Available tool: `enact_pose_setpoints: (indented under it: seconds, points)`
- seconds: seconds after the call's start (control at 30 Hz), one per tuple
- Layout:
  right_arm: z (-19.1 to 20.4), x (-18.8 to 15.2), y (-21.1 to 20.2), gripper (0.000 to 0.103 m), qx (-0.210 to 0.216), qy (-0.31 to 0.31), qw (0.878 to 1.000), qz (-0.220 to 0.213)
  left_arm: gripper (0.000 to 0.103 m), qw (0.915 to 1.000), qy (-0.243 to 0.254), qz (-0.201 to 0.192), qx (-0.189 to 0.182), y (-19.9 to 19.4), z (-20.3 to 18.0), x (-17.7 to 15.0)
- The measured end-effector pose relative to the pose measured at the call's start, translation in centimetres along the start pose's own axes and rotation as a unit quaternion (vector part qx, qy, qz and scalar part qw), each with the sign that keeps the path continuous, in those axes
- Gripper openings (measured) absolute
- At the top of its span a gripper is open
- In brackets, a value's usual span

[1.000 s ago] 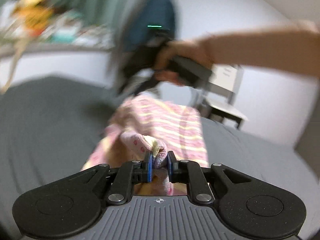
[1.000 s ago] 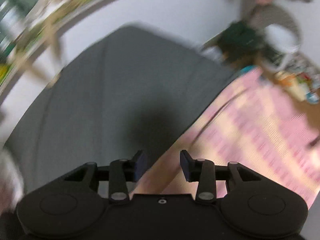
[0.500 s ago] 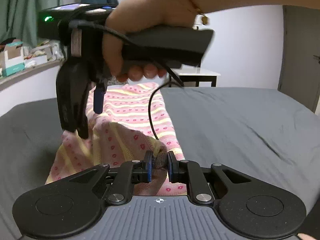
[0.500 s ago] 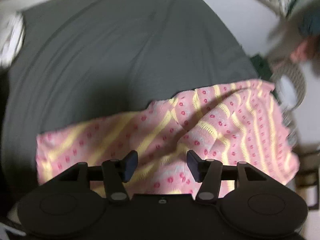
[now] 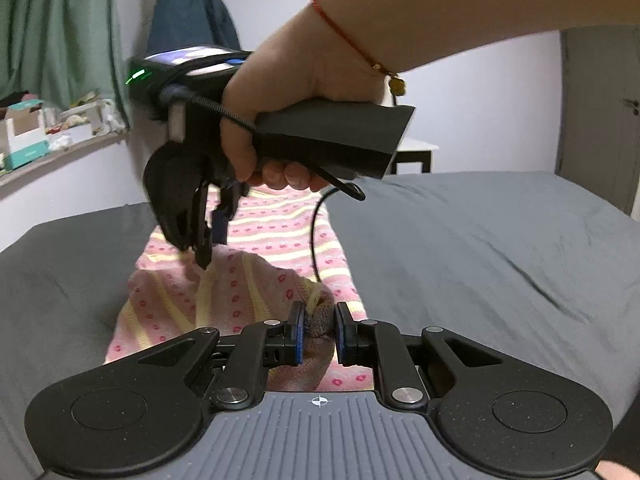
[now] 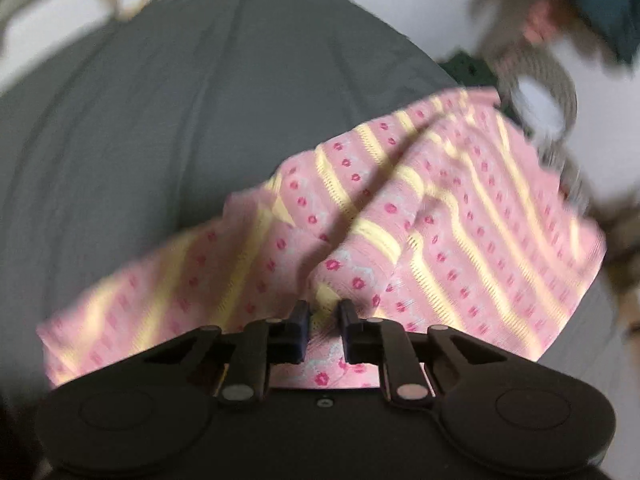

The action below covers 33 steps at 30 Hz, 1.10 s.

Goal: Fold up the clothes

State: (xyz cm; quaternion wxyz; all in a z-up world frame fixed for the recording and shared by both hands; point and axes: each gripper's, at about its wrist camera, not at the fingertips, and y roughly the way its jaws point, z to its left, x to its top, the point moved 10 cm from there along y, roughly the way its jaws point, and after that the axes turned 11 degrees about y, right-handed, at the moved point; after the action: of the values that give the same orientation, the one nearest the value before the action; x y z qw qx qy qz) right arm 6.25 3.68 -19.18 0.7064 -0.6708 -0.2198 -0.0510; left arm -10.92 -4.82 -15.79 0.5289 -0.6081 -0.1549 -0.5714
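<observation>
A pink garment with yellow stripes and red dots (image 5: 256, 240) lies along the grey bed (image 5: 480, 260). My left gripper (image 5: 318, 334) is shut on a bunched end of it, near the front. A hand (image 5: 304, 72) holds my right gripper (image 5: 210, 248) pointing down, its tips on a raised fold further back on the left. In the right wrist view, the right gripper (image 6: 323, 330) has its fingers drawn close with the garment (image 6: 440, 220) pinched between them. That view is blurred.
A black cable (image 5: 316, 232) hangs from the right gripper over the garment. A shelf with boxes (image 5: 24, 140) and a green curtain (image 5: 60, 32) stand at the left. A small table (image 5: 414, 152) and a door (image 5: 600, 120) are behind the bed.
The right gripper swung in over the garment, came down onto the fold and went from open to shut on the fabric. The left gripper kept its hold.
</observation>
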Motion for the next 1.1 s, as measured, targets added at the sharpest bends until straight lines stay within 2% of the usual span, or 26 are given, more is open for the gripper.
enact_pose_setpoints:
  seconds: [0.07, 0.23, 0.4, 0.47, 0.5, 0.53, 0.57, 0.67, 0.7, 0.73, 0.77, 0.83, 0.93, 1.0, 1.03, 1.1]
  points:
    - [-0.5, 0.7, -0.3, 0.024, 0.011, 0.036, 0.999, -0.004, 0.015, 0.9999, -0.012, 0.003, 0.006, -0.5, 0.8, -0.3]
    - [-0.2, 1.6, 1.3, 0.024, -0.011, 0.021, 1.000, 0.005, 0.015, 0.9993, -0.034, 0.002, 0.018, -0.8, 2.4, -0.4]
    - [1.2, 2.4, 1.5, 0.009, 0.002, 0.024, 1.000, 0.003, 0.015, 0.9974, -0.065, -0.007, 0.030, -0.7, 3.8, -0.1]
    - [1.7, 2.9, 1.4, 0.008, 0.017, 0.038, 0.999, 0.002, 0.015, 0.9926, -0.113, -0.014, 0.043, -0.8, 5.3, -0.5]
    - [2.0, 3.2, 1.4, 0.008, 0.020, 0.041, 0.999, 0.002, 0.015, 0.9873, -0.150, -0.017, 0.051, -0.9, 6.4, -0.8]
    - [2.3, 3.5, 1.4, 0.008, 0.020, 0.041, 0.999, 0.002, 0.015, 0.9780, -0.199, -0.020, 0.061, -1.1, 7.8, -1.5]
    - [2.6, 3.7, 1.5, 0.008, 0.020, 0.042, 0.999, 0.003, 0.015, 0.9647, -0.252, -0.022, 0.074, -1.3, 9.3, -2.4]
    - [3.5, 4.0, 1.7, 0.008, 0.024, 0.048, 0.999, 0.005, 0.015, 0.9103, -0.399, -0.016, 0.110, -1.7, 13.0, -6.1]
    - [3.8, 4.1, 1.8, 0.008, 0.026, 0.049, 0.998, 0.007, 0.015, 0.8877, -0.445, -0.008, 0.117, -1.7, 13.8, -7.6]
    - [4.0, 4.3, 1.9, 0.008, 0.027, 0.050, 0.998, 0.008, 0.015, 0.8594, -0.497, 0.003, 0.120, -1.6, 14.5, -9.4]
    - [4.2, 4.5, 2.2, 0.007, 0.027, 0.050, 0.998, 0.009, 0.015, 0.8398, -0.529, 0.010, 0.122, -1.5, 14.9, -10.5]
    - [4.6, 4.7, 2.6, 0.007, 0.028, 0.047, 0.998, 0.011, 0.015, 0.8305, -0.542, 0.006, 0.127, -1.5, 15.1, -10.8]
    - [5.1, 5.4, 3.4, 0.005, 0.032, 0.048, 0.998, 0.009, 0.015, 0.8304, -0.538, 0.015, 0.146, -1.2, 15.0, -11.1]
    - [5.4, 5.6, 3.4, 0.006, 0.038, 0.054, 0.998, 0.004, 0.015, 0.8372, -0.522, 0.032, 0.161, -0.8, 14.7, -11.4]
    - [5.4, 5.8, 3.1, 0.008, 0.038, 0.058, 0.998, -0.005, 0.015, 0.8439, -0.511, 0.039, 0.159, -0.5, 14.5, -11.3]
    - [5.7, 6.1, 2.2, 0.013, 0.045, 0.057, 0.997, -0.020, 0.015, 0.8489, -0.501, 0.048, 0.161, -0.5, 14.3, -11.2]
